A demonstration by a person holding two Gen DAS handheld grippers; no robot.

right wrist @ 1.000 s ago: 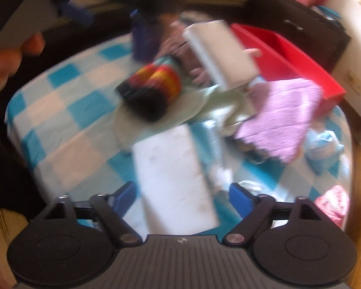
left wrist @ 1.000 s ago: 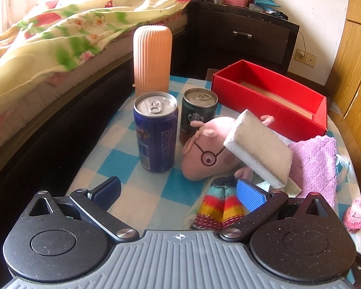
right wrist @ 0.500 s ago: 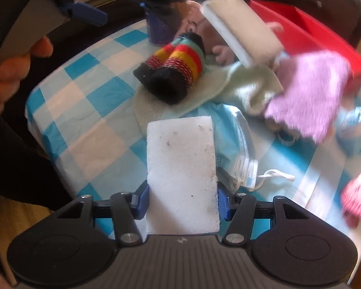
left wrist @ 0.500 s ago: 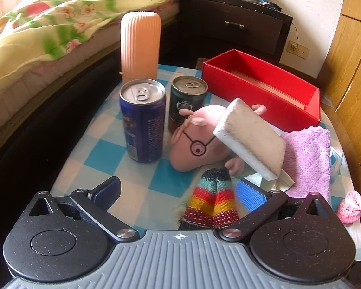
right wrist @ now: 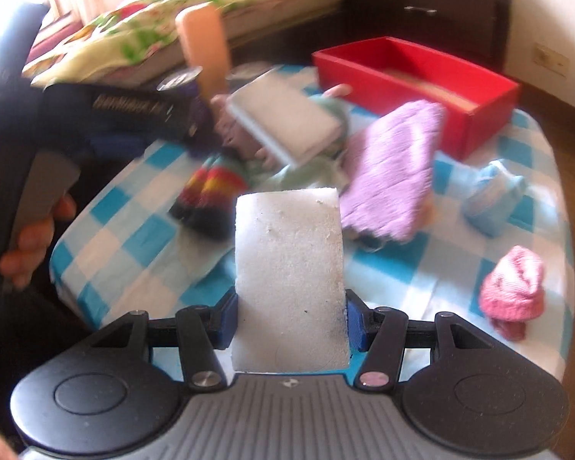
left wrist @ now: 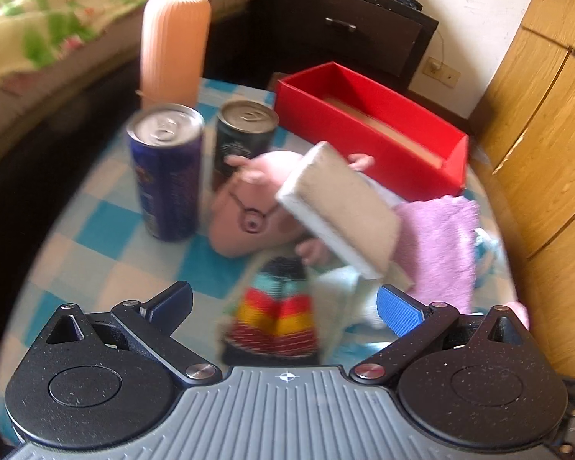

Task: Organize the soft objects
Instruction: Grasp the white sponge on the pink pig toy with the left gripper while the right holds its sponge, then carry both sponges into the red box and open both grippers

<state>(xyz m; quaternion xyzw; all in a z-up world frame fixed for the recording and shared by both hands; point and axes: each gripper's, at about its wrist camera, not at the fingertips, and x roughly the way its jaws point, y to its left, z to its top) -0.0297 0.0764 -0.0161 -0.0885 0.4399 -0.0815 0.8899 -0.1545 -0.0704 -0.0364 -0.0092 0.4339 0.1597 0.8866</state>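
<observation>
Left gripper (left wrist: 283, 299): fingers spread wide and released, holding nothing; it hangs over the near part of the desk (left wrist: 107, 237), with the striped sock (left wrist: 276, 318) lying between and beyond its blue pads.
Cans and tumbler: a blue can (left wrist: 166, 170), a dark can (left wrist: 245, 138) and a ribbed peach tumbler (left wrist: 174, 50) stand along the desk's left edge; they are hard items, judged not part of the sort.
Middle pile: a pink plush pig (left wrist: 249, 211) carries a second sponge block (left wrist: 337, 211) tilted across it; a lilac towel (right wrist: 391, 176) lies just beside them on the right.
Right gripper (right wrist: 289, 322): fingers clenched on the white sponge (right wrist: 289, 264), one pad against each long side, the block raised clear of the checked cloth.
White sponge: a pale rectangular block with a grainy, faintly speckled face; it stands upright out of the fingers, its far end free.
Red box (right wrist: 421, 88): open and seemingly empty at the desk's far right corner; judged the likely destination.
Carrying advice: keep the squeeze light, since foam deforms and may spring out; pass above the towel and pile, then lower it inside the box walls before letting go.
Right edge: a blue bundle (right wrist: 494, 195) and a pink knit piece (right wrist: 513, 291) await sorting.
</observation>
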